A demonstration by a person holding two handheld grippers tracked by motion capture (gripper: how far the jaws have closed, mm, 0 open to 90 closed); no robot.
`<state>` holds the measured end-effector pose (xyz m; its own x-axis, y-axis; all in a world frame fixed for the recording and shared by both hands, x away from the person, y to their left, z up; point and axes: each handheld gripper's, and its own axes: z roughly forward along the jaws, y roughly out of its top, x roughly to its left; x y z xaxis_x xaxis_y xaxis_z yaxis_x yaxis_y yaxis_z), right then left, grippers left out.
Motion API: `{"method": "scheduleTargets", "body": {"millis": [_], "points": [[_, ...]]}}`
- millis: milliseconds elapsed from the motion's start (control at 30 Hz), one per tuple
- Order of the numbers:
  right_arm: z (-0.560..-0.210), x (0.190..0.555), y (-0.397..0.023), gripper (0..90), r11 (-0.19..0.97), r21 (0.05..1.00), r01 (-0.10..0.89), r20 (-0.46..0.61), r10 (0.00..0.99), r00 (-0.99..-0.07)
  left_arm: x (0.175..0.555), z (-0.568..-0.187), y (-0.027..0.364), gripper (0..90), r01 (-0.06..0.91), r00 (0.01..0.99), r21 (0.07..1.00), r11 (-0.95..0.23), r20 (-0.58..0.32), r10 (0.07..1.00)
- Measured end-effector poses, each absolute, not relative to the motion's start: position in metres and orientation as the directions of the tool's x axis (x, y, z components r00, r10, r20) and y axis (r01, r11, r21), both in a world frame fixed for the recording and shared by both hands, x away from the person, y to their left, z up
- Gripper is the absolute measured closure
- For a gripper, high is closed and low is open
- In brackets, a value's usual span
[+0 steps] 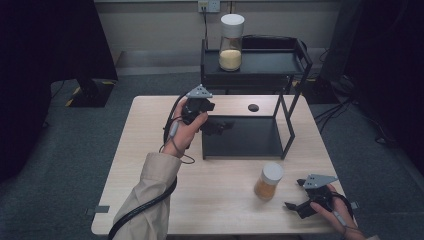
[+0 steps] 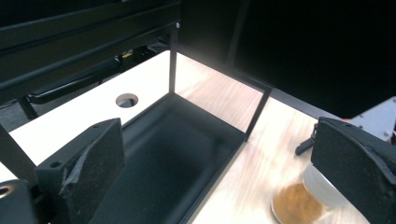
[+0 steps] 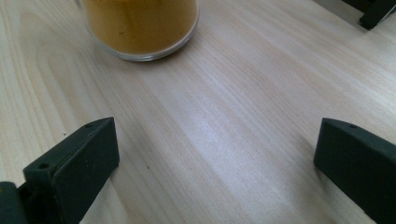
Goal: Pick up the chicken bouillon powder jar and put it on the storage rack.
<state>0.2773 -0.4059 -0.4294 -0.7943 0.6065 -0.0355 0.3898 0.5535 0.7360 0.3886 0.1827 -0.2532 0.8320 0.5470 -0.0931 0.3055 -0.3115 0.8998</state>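
Both jaws of my right gripper (image 1: pixel 300 195) gape (gripping nothing), bare wooden table (image 3: pixel 224 116) between; white-lidded jar of orange powder (image 1: pixel 268 181) just left.

On the table (image 1: pixel 150 165) we see a two-level rack (image 1: pixel 250 137) standing at the middle rear, its lower tray resting on the tabletop. A jar (image 1: pixel 231 42) stands on the rack's top shelf, toward its left. A second jar (image 1: pixel 268 181) stands on the table in front of the rack. Our left tool (image 1: pixel 212 125) sits at the lower tray's left edge; our right tool (image 1: pixel 295 197) lies just right of the front jar. A hole (image 1: pixel 253 107) lies behind the tray.
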Motion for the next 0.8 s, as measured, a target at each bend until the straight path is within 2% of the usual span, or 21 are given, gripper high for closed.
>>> {"method": "scheduleTargets", "body": {"millis": [800], "points": [[-0.429, 0.277, -0.406, 0.0, 0.554, 0.735, 0.391, -0.035, 0.607, -0.794, 0.358, -0.310, 0.220, 2.5, 0.345, 0.826, 0.886, -0.309, -0.130, 0.548]]}}
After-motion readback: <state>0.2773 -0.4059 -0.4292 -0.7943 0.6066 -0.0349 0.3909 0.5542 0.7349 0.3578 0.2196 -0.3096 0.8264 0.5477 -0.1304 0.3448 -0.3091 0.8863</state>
